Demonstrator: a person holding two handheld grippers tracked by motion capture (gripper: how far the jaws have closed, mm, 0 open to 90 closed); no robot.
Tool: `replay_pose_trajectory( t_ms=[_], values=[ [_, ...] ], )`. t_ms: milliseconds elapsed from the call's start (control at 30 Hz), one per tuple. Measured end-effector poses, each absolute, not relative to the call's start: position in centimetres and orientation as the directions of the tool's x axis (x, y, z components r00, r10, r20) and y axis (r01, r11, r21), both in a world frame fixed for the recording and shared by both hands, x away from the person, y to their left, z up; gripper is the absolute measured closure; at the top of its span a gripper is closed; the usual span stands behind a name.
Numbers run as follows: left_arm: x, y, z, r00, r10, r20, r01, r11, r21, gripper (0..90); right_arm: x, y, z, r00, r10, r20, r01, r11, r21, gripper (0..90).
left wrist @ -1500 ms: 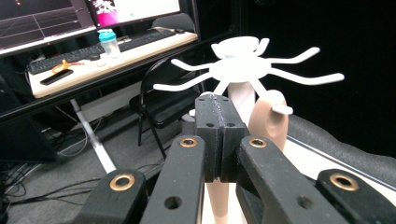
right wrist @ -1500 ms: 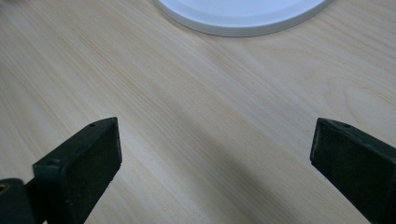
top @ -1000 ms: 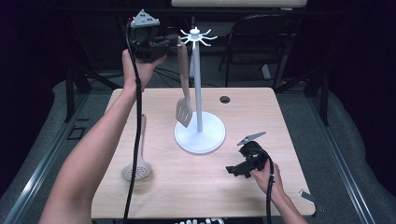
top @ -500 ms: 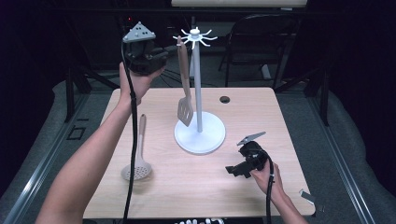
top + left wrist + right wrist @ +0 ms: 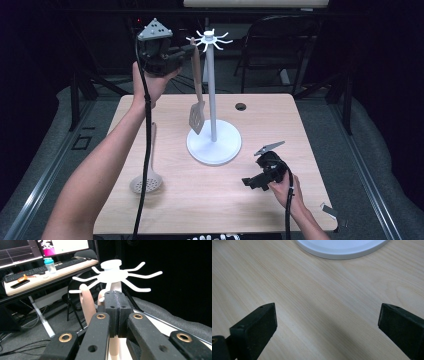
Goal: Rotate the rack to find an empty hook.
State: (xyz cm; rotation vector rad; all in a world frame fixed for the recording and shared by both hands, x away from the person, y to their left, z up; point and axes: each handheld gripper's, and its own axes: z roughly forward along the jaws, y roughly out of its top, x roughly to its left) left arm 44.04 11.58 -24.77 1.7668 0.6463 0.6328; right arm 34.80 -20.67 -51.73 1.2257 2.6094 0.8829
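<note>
Spatula (image 5: 196, 116) looks light and stiff; left gripper (image 5: 186, 51) fingers pinch its handle top beside the rack (image 5: 210, 40); right gripper (image 5: 254, 183) fingers open.

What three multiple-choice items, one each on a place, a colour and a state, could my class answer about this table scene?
1. Where does the perforated skimmer lie?
A. on the table, left of the stand
B. hanging from the stand
C. in the right claw

2. What colour is the utensil stand?
A. black
B. white
C. red

3. How do the jaws of the right claw stand?
A. shut on a spoon
B. shut on nothing
C. wide open

Answers:
1. A, as the high view shows it flat on the wood beside the stand's base.
2. B, as the pole, hooks and round base are all white.
3. C, as the right gripper view shows bare wood between the two jaws.
</note>
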Motion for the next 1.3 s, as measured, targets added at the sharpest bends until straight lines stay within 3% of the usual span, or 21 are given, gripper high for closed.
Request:
replay_pose_trajectory(
  t_ms=[400, 667, 1000, 1300],
  values=[
    [44.2, 12.6, -25.1, 0.697, 0.713, 0.076, 0.126, -0.226, 0.966, 89.9, 34.8, -20.6, -51.8, -0.661, 0.739, 0.129, 0.664, 0.496, 0.560, 1.8],
    [43.0, 14.1, -26.2, 0.700, 0.711, 0.062, 0.137, -0.219, 0.966, 82.1, 34.8, -20.6, -51.7, -0.665, 0.737, 0.121, 0.661, 0.505, 0.555, 1.8],
    [42.1, 15.6, -28.9, 0.699, 0.713, 0.053, 0.195, -0.262, 0.945, 52.3, 34.8, -20.5, -51.8, -0.658, 0.741, 0.133, 0.669, 0.495, 0.555, 1.7],
    [41.4, 16.3, -32.1, 0.684, 0.727, 0.058, 0.245, -0.304, 0.921, 31.4, 34.8, -20.5, -51.9, -0.660, 0.739, 0.136, 0.670, 0.496, 0.552, 1.7]
  ],
)
